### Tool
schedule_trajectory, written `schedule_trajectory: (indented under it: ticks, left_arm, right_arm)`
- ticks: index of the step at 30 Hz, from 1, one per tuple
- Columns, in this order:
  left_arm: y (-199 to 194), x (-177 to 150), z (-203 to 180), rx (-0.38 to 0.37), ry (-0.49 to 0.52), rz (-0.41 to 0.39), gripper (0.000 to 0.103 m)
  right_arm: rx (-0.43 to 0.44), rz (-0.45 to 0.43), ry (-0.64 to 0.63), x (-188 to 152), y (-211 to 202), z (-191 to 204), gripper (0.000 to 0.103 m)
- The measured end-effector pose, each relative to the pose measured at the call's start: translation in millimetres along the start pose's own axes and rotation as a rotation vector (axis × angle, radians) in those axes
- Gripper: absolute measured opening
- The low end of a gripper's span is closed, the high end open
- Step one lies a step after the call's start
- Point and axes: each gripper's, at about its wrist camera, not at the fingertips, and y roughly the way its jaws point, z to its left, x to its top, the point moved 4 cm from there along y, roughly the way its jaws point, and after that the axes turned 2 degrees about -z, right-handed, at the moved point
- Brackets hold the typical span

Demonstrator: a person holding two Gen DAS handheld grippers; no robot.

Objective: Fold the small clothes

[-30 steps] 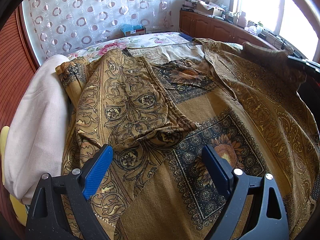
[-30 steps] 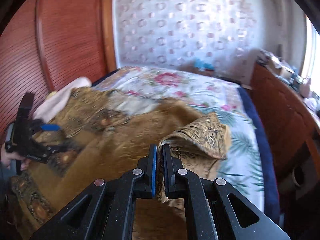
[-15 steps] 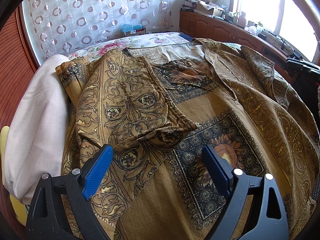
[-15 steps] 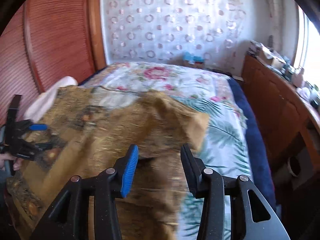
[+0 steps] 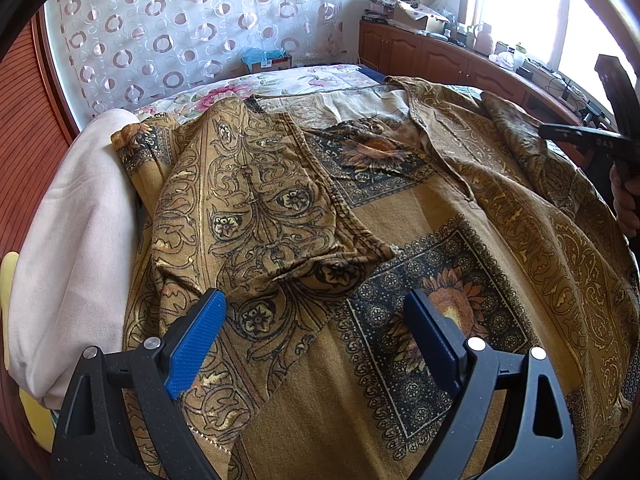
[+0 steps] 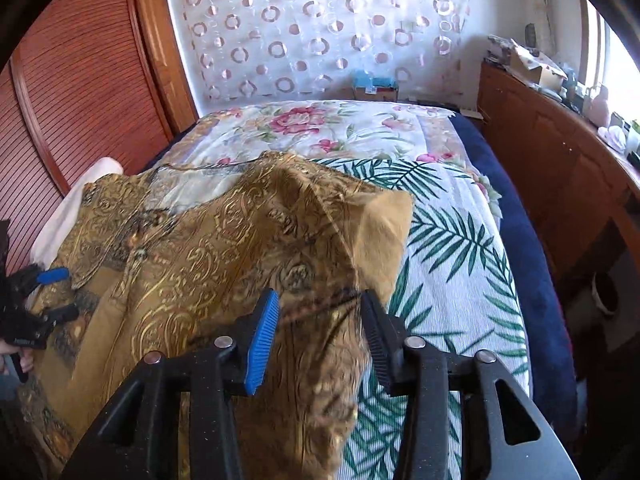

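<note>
A brown-gold patterned shirt (image 5: 400, 216) lies spread on the bed, its left sleeve (image 5: 256, 216) folded over the front. My left gripper (image 5: 316, 332) is open and empty just above the shirt's near hem. My right gripper (image 6: 320, 332) is open over the shirt's right side (image 6: 248, 248), where the right sleeve lies folded in with a flap (image 6: 384, 240) turned up. The cloth passes between the jaws but is not gripped. The right gripper also shows at the far right of the left wrist view (image 5: 592, 140). The left gripper shows at the left edge of the right wrist view (image 6: 44, 300).
A white pillow (image 5: 76, 240) lies left of the shirt. The bed has a floral and palm-leaf cover (image 6: 452, 240). A wooden cabinet (image 6: 560, 184) with clutter runs along the right side. A wooden slatted wardrobe (image 6: 72, 92) stands at the left. A patterned curtain (image 6: 320, 28) hangs behind.
My right gripper was shut on the shirt's right sleeve a second ago, carried it inward over the body, then opened and let it drop. The left gripper has stayed still.
</note>
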Motion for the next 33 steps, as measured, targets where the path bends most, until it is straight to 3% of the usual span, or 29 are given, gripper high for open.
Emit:
schedule_trajectory:
  ticks: [3, 14, 16, 18, 19, 28, 33]
  left_arm:
    - [0, 0, 0, 0.0, 0.0, 0.0, 0.091]
    - [0, 0, 0, 0.0, 0.0, 0.0, 0.091]
    - [0, 0, 0, 0.0, 0.0, 0.0, 0.091]
    - [0, 0, 1, 0.0, 0.0, 0.0, 0.091]
    - [0, 0, 1, 0.0, 0.0, 0.0, 0.091]
    - [0, 0, 1, 0.0, 0.0, 0.0, 0.091]
    - [0, 0, 0, 0.0, 0.0, 0.0, 0.091]
  right_arm:
    - [0.028, -0.006, -0.002, 5, 6, 3, 0.005]
    - [0.184, -0.054, -0.117, 39, 10, 70, 0.005]
    - [0.178, -0.043, -0.135, 44, 13, 77, 0.011]
    - [0.129, -0.058, -0.164, 47, 12, 76, 0.031]
    - [0.116, -0.065, -0.171, 47, 11, 73, 0.034]
    - [-0.09, 0.008, -0.097, 30, 39, 7, 0.043]
    - [-0.079, 0.064, 0.035, 23, 59, -17, 0.044]
